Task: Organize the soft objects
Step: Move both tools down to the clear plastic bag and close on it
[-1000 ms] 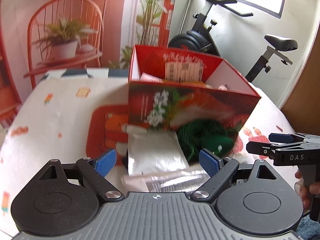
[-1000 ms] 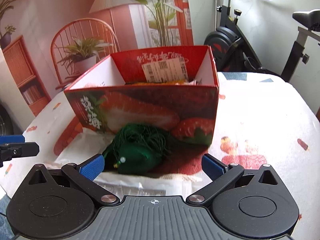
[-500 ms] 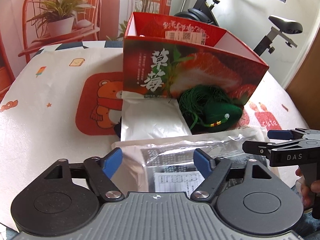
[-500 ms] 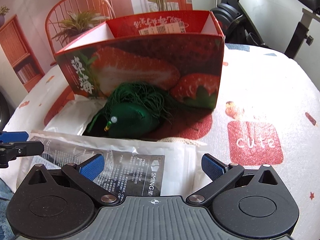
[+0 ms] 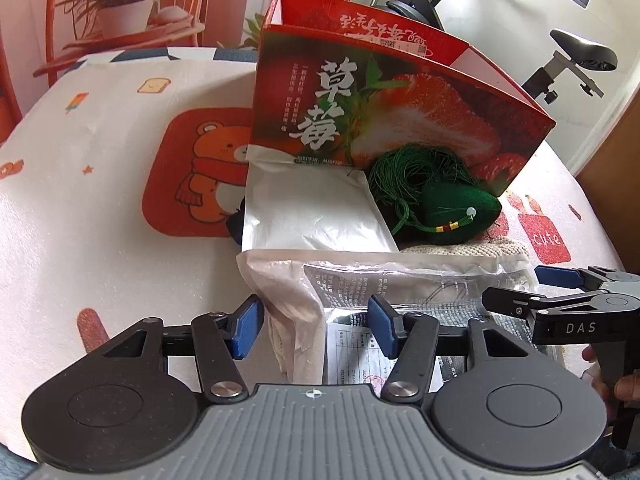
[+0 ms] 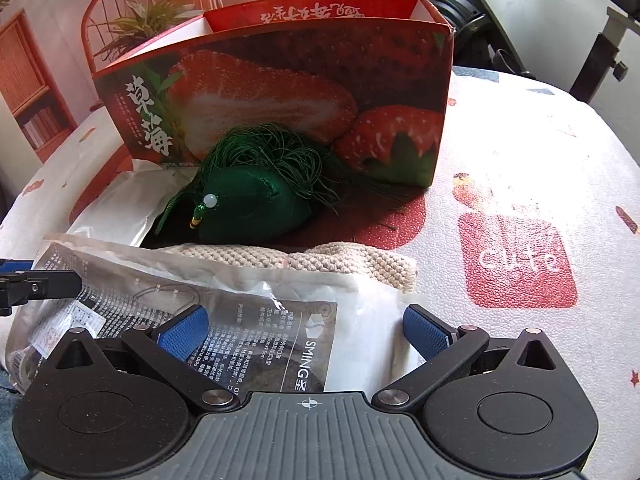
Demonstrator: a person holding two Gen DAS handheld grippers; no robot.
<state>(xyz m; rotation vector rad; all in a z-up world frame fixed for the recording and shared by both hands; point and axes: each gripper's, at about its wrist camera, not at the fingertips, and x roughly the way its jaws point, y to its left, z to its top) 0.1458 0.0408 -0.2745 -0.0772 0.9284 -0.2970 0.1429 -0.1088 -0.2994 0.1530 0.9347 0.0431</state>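
So, biggest thing first: the desk [image 6: 540,128] with its cartoon-print cloth carries the red strawberry box [image 6: 280,80], standing upright at the far side with its top open. Everything soft is piled on the near side of that box, between it and you.

Closest to you is the clear plastic packet [image 6: 256,320] with the printed sheet inside. Its long axis runs left to right, straight across both sets of tongs, and it lies right under them. Your left tongs [image 5: 316,326] are open fairly wide and straddle the packet's left end; your right tongs [image 6: 306,330] are open wide over the right half, with nothing gripped in either. So both hands are about equally near it, one per end, and I'd guess that packet is the natural next pick. It'll sag in the middle if you lift it from one end only.

Behind it, the white pouch [image 5: 312,208] leans against the box front on the left. A beige knitted cloth [image 6: 320,260] pokes out from under the packet's far edge. Smallest is the green tasselled sachet [image 6: 256,204], sitting just in front of the box, beside the pouch, nearer your right hand.
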